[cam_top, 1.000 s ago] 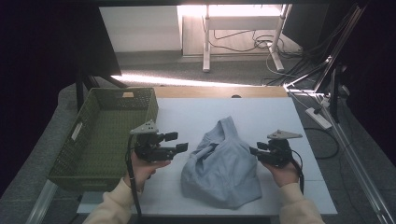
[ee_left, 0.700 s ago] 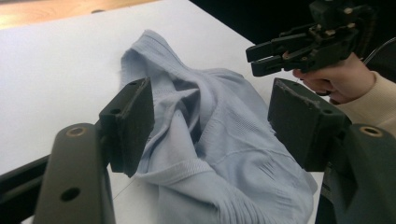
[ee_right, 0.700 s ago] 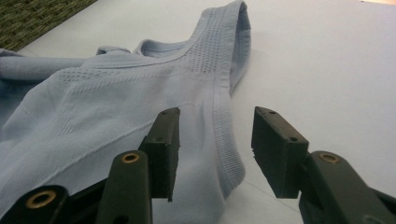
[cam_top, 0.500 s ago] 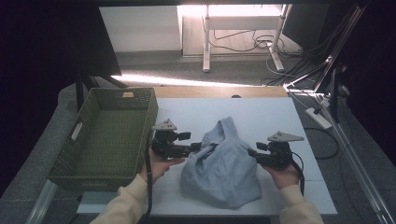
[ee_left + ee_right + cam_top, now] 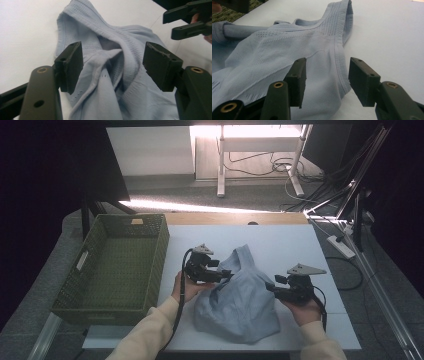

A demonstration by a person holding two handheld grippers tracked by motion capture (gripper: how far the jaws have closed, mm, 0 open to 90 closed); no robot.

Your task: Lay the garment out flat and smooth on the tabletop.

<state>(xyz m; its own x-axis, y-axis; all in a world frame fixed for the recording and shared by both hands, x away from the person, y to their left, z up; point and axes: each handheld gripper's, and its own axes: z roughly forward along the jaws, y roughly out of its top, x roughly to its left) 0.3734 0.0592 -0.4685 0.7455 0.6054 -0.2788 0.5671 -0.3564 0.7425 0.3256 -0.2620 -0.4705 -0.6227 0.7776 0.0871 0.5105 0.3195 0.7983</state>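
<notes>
Table (image 5: 300, 245) came first, white top, with the green woven basket (image 5: 115, 265) standing on its left part, just beside the garment's side of the board. Pale blue knit top (image 5: 240, 297) lay crumpled in the middle of the table, one strap loop reaching away from you, the bulk bunched toward your edge.

Your left gripper (image 5: 225, 274) sat at the garment's left upper edge, jaw tips right at the cloth. In the left gripper view (image 5: 112, 67) your jaws stood spread, one pad on each side of a raised fold of the top (image 5: 117, 82); the cloth ran up between the pads, but neither pad pressed on it, with a gap showing on both sides. Your right gripper (image 5: 187, 21) showed at the far upper right there, past the cloth.

Your right gripper (image 5: 272, 289) was at the garment's right edge. In the right gripper view (image 5: 327, 82) its jaws were spread too and had just been opening wider. The ribbed side hem of the top (image 5: 287, 52) lay between the pads and under them; the left pad was right at the cloth and the right pad was clear of it, over bare table (image 5: 392, 37). Nothing was pinched.
</notes>
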